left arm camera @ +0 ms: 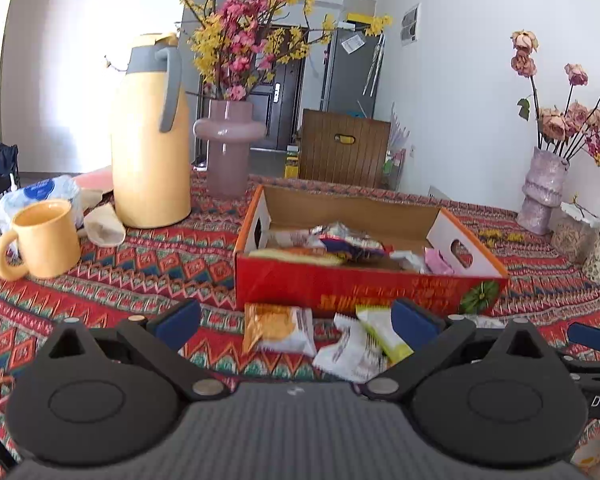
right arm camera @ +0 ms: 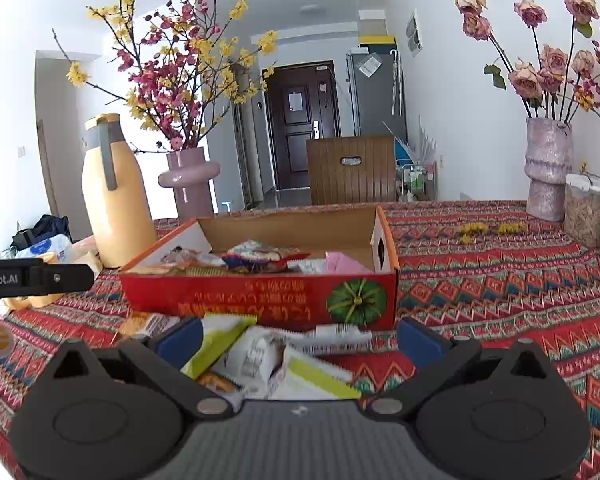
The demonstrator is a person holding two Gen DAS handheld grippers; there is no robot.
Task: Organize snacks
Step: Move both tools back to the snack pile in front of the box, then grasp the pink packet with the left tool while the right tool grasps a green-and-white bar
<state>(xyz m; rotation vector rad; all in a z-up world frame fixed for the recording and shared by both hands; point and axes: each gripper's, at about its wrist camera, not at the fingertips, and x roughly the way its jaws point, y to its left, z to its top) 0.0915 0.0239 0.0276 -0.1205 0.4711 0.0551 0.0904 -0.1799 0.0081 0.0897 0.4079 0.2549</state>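
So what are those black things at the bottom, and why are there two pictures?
Those are two claws a person holds, one per hand, each with a camera looking forward along its fingers. One picture is from the left claw, the other from the right claw. Both are open and hold nothing. On the patterned tablecloth sits a red cardboard box with snacks inside, and loose snack packets lie in front of it. There's also a yellow jug and a yellow mug.
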